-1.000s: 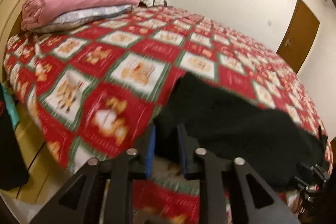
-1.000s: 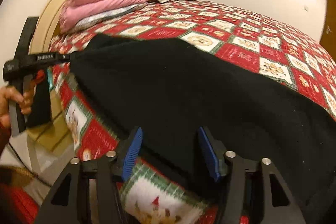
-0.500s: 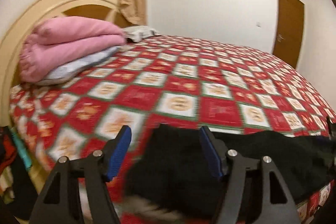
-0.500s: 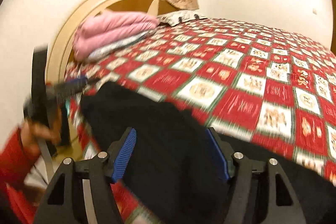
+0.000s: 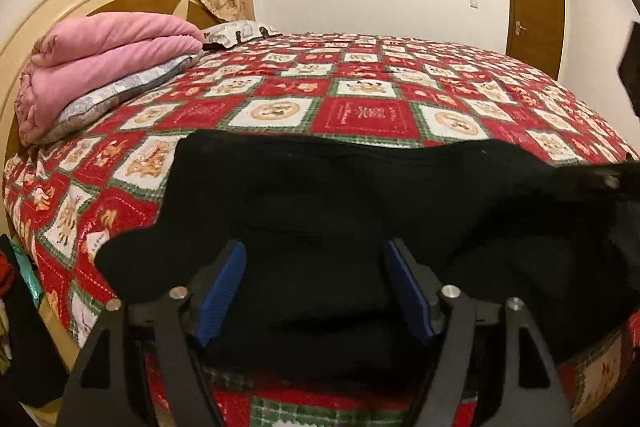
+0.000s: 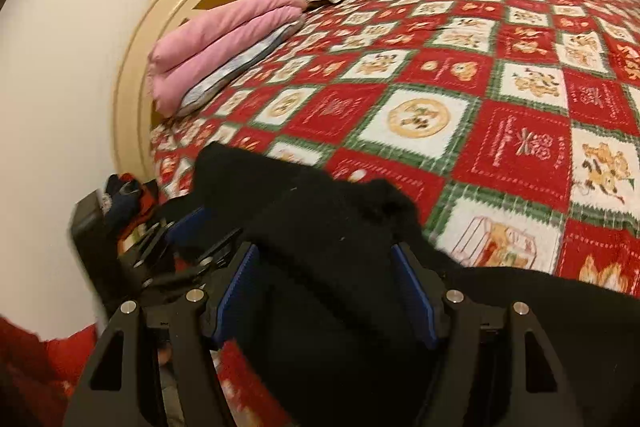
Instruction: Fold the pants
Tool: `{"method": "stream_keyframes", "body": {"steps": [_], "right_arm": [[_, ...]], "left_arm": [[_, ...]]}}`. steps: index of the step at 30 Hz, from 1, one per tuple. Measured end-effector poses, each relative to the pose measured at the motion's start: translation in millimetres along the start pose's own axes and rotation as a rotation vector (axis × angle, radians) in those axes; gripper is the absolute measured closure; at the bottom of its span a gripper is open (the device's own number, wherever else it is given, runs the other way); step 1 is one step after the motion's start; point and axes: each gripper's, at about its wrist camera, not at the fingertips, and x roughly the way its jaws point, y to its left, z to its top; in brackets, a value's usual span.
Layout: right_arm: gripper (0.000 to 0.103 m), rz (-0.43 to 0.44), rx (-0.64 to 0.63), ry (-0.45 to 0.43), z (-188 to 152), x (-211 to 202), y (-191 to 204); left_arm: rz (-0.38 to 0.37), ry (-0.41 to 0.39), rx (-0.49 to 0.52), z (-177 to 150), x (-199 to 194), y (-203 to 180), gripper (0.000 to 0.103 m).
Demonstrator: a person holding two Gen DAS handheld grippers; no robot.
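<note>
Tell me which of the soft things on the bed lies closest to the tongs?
The black pants, spread right in front of both open tongs. The folded pink blanket sits far off by the headboard.

I can't read any text here; the red squares of the bedspread (image 6: 516, 143) carry white lettering, too blurred to make out.
</note>
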Motion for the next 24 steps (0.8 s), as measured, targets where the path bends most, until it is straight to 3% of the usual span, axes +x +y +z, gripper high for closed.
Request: {"method": "stream_keyframes", "body": {"steps": [3, 8, 11, 13, 16, 19, 21, 24], "right_arm": [[0.027, 0.042, 0.022, 0.047, 3.2, 9.0, -6.0], [0.024, 0.211, 0.078, 0.103, 18.2, 31.5, -11.2], [0.024, 0.177, 0.124, 0.057, 26.8, 38.2, -16.2], [0.024, 0.214, 0.202, 0.025, 31.4, 42.6, -23.9], [0.024, 0.241, 0.230, 0.047, 42.5, 44.8, -27.9], [0.026, 0.338, 0.427, -0.031, 52.8, 32.4, -66.3], [0.027, 0.410, 0.561, -0.036, 51.6, 34.4, -90.9], [0.032, 0.451, 0.580, -0.001, 45.6, 35.6, -96.9]], "left_arm": [[0.010, -0.001, 0.002, 0.1, 3.6, -2.6, 0.021], [-0.001, 0.011, 0.003, 0.3, 3.8, -0.5, 0.021], [-0.005, 0.013, 0.004, 0.2, 3.9, 0.0, 0.021], [-0.003, 0.012, 0.003, 0.3, 3.8, 0.3, 0.021], [-0.007, 0.012, 0.009, 0.2, 3.8, 0.3, 0.020], [-0.015, 0.011, 0.019, 0.1, 4.2, 0.4, 0.020], [-0.014, 0.007, 0.023, -0.2, 4.5, -0.2, 0.019], [-0.014, 0.005, 0.029, -0.5, 4.5, -0.4, 0.019]]}}
